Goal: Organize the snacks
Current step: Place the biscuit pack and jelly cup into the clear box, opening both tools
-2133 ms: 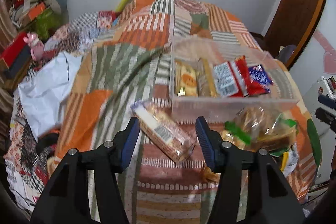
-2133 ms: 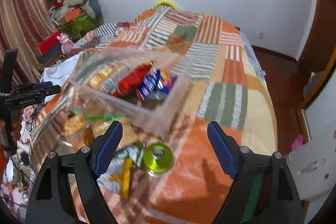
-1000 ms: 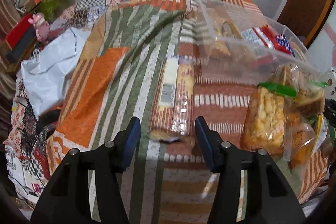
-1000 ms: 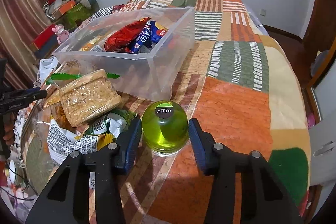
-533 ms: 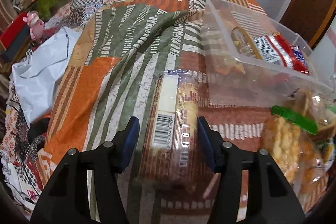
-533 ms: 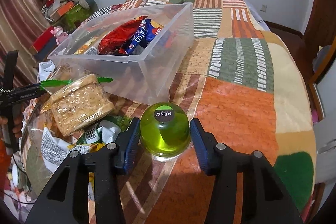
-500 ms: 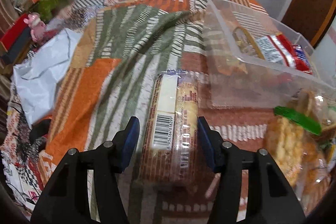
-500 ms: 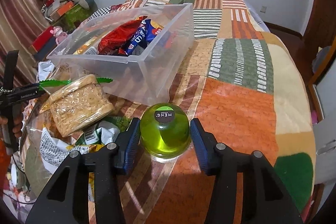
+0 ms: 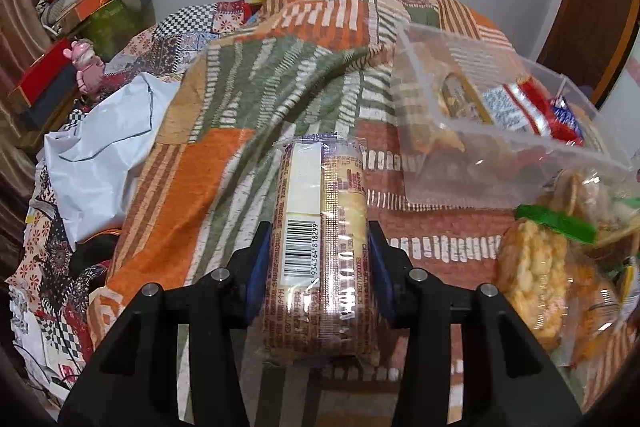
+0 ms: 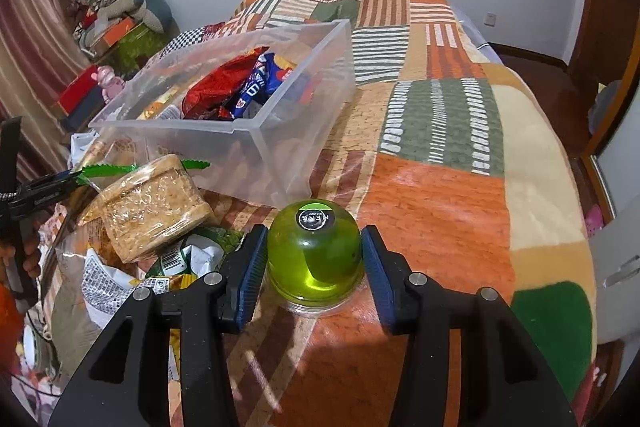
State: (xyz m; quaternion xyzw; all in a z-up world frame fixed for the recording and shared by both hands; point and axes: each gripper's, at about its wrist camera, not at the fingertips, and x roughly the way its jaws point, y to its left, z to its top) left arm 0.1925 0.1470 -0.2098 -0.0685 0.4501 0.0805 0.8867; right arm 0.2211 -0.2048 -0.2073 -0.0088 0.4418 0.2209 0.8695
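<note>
My left gripper [image 9: 318, 259] is shut on a long clear-wrapped biscuit pack [image 9: 320, 239] with a barcode, held just above the patchwork blanket. My right gripper [image 10: 314, 259] is closed against the sides of a green jelly dome [image 10: 314, 255] that stands on the blanket. The clear plastic bin [image 10: 296, 131] holds red and blue snack bags [image 10: 236, 87]; it also shows in the left wrist view [image 9: 500, 163] to the right of the biscuit pack. A round bag of crackers [image 10: 148, 207] with a green tie lies left of the dome.
Loose snack wrappers [image 10: 132, 275] lie by the front left edge of the bed. More bagged crackers [image 9: 536, 275] lie right of the left gripper. A white sheet [image 9: 96, 155] and clutter [image 9: 80, 11] sit off the bed's left side. The blanket [image 10: 440, 155] stretches right of the bin.
The left gripper has closed onto the biscuit pack and lifted it slightly. The right gripper's jaws have narrowed onto the green dome.
</note>
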